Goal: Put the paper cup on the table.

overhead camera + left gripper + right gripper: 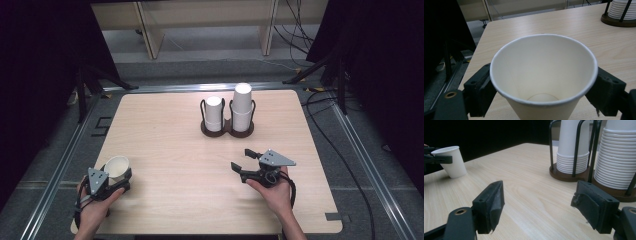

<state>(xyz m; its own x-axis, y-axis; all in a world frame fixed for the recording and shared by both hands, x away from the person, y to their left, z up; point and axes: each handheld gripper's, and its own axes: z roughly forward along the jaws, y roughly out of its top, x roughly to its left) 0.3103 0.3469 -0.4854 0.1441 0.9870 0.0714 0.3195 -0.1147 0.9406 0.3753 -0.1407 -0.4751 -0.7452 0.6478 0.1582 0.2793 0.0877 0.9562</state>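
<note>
My left gripper (116, 181) sits at the near left corner of the tabletop (175, 150). A single white paper cup (544, 75) stands between its jaws, mouth up and tilted slightly toward the camera in the left gripper view. Whether the pads press the cup wall or merely flank it, I cannot tell: the jaws lie close against both sides of the cup just below the rim. The cup base rests on the tabletop, and the cup is empty.

My right gripper (246, 160) is released: its jaws stand well apart with nothing between them. It hovers over the near right part of the tabletop, pointing toward the cup holder (227, 129).

The cup holder is a dark twin-base rack with black wire uprights, placed at the far centre of the tabletop, well apart from both grippers. Each of its two bays holds a stack of white paper cups set upside down. The left stack (214, 114) is shorter; the right stack (242, 107) is taller. In the right gripper view, the wire uprights run along the sides of each stack.

The bare wood surface lies between my right gripper and the holder. Cables (345, 150) trail on the floor beyond the right edge of the tabletop.
</note>
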